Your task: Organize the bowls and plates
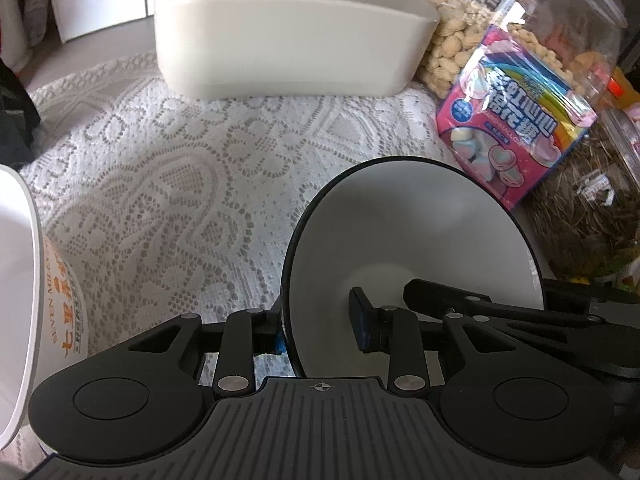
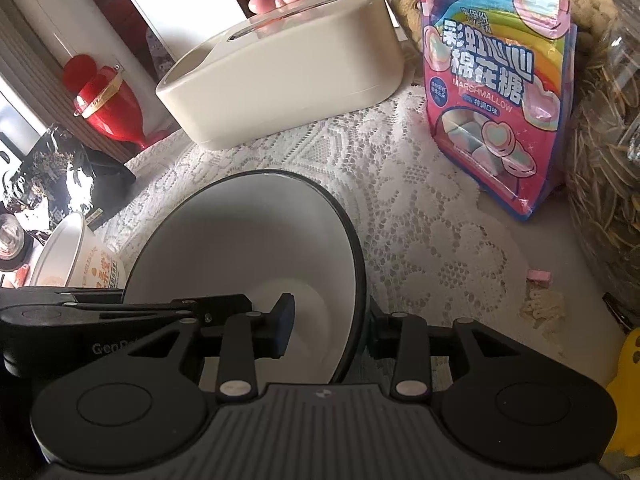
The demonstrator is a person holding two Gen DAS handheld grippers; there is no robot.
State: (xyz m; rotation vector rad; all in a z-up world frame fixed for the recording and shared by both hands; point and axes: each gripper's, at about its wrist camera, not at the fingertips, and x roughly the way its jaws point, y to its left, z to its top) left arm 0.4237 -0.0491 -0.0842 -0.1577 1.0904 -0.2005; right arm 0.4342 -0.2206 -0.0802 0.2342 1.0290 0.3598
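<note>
- The left gripper [image 1: 320, 332] pinches the near-left rim of a black-edged white bowl [image 1: 412, 248], one finger outside the wall and the other pad inside
- The right gripper [image 2: 332, 330] pinches the opposite rim of the same bowl [image 2: 244, 248], its left finger inside the basin and its right finger outside the dark edge
- Each gripper's black arm shows in the other's view, crossing just beyond the bowl
- The bowl sits between the two tools above a white lace cloth [image 1: 180, 184]; I cannot tell whether its base touches the cloth
- To the left, near the bowl, stands a white paper noodle cup [image 2: 80, 256] with orange print
- Ahead, open lace runs to a cream box [image 1: 288, 36] at the far edge
- To the right, a pink marshmallow bag [image 2: 496, 92] stands upright, with clear jars of peanuts [image 1: 452, 48] and seeds [image 2: 608, 152] just behind it
- A small pink scrap [image 2: 540, 276] and crumbs lie on the bare tabletop beside the lace edge
</note>
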